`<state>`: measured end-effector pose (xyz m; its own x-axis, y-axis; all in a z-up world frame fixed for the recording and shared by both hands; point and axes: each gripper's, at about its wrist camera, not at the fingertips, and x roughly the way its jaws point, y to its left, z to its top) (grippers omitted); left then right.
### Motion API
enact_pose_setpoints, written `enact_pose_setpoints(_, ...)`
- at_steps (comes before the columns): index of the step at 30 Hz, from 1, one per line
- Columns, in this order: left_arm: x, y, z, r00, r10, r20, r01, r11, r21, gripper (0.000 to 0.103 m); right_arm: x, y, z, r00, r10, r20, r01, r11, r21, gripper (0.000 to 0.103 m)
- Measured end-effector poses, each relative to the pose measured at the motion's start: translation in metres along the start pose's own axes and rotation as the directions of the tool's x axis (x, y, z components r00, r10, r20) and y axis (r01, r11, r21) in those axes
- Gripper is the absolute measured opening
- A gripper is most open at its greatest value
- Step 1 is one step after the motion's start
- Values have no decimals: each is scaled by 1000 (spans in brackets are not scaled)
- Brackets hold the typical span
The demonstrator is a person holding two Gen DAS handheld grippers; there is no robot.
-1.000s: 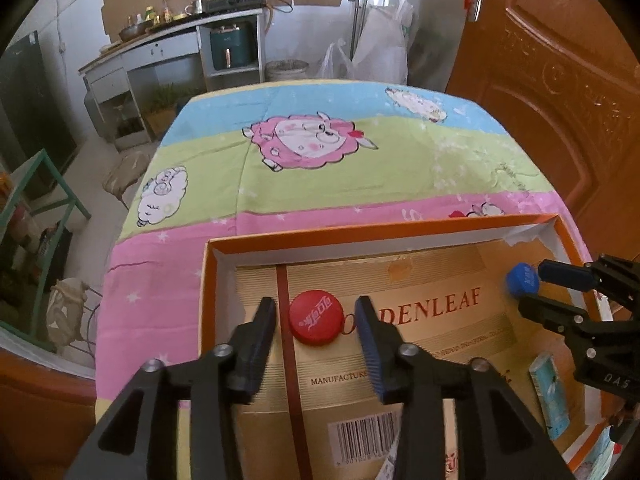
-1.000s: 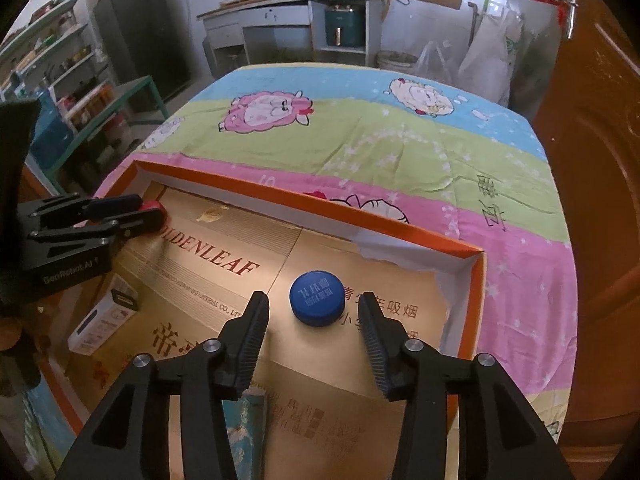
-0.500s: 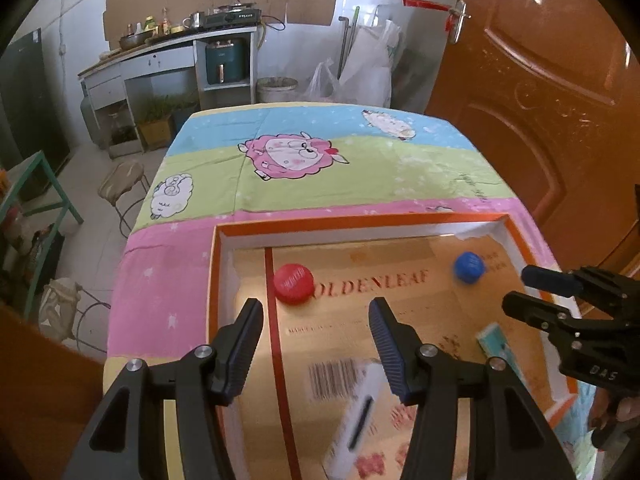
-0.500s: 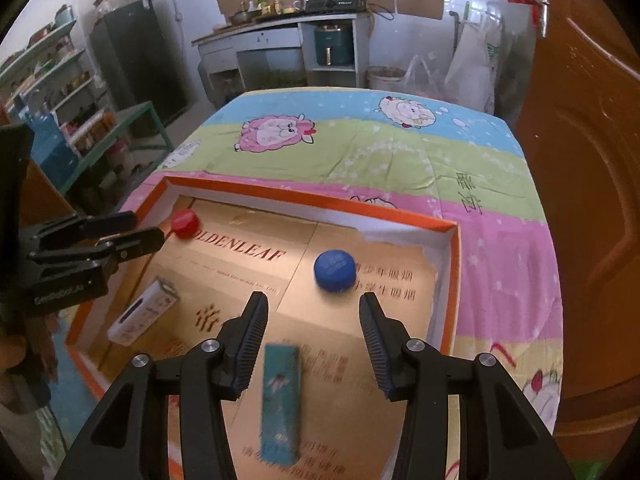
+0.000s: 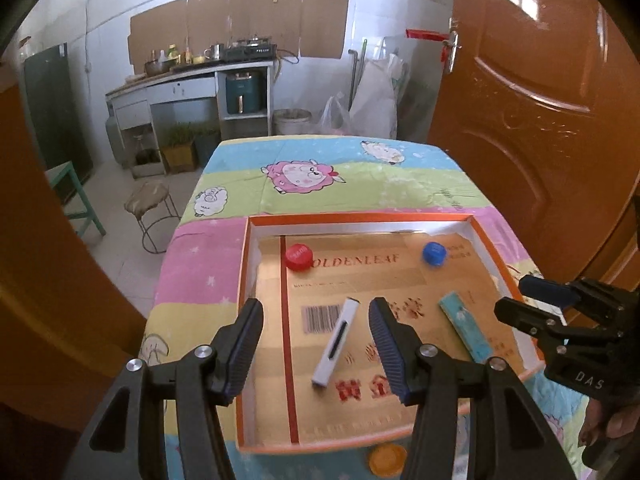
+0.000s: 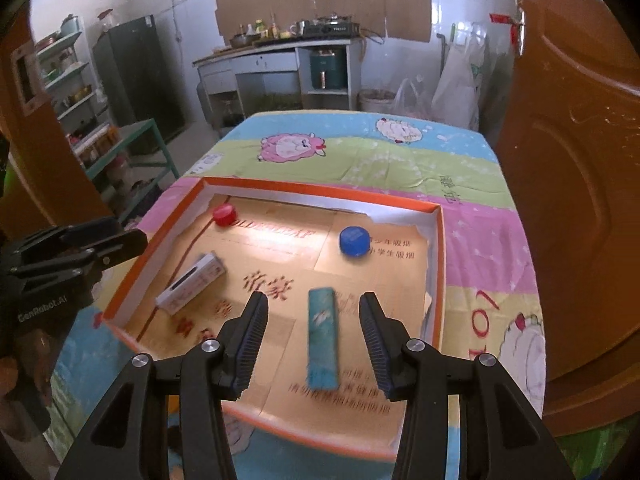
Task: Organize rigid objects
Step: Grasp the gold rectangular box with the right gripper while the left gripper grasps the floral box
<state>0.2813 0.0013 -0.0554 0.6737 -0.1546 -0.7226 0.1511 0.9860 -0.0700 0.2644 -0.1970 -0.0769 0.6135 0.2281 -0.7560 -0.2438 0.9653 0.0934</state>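
White box lies in the orange tray, long way pointing off from the left gripper, whose fingers are wide apart and empty. Teal box lies the same way under the empty, open right gripper.

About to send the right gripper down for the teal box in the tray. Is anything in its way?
Nothing visible. The right gripper is open above the tray, and the teal box lies flat and alone below the gap between its fingers. The white box and blue cap lie well clear.
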Motion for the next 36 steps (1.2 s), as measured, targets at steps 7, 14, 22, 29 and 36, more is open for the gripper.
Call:
enact_pose_setpoints(7, -39, -4, -22, 996, -9, 89, 9, 1000, 5, 55, -30, 15, -27, 1000, -3, 16, 3, 1000, 18, 49)
enact_pose_setpoints(14, -58, -11, -46, 996, 0, 88, -2, 999, 34, 55, -50, 23, -56, 999, -24, 24, 23, 999, 50, 49)
enact_pose_setpoints(22, -73, -13, -82, 996, -2, 85, 0, 1000, 29, 55, -60, 44, -98, 1000, -10, -1, 10, 997, 73, 49)
enact_pose_setpoints(29, -75, -14, -114, 998, -10, 64, 8, 999, 33, 55, -55, 71, -138, 998, 32, -60, -28, 997, 67, 49)
enact_pose_setpoints(36, -79, -12, -135, 998, -12, 62, 10, 1000, 28, 55, -50, 89, -156, 996, 35, -77, -30, 998, 61, 49)
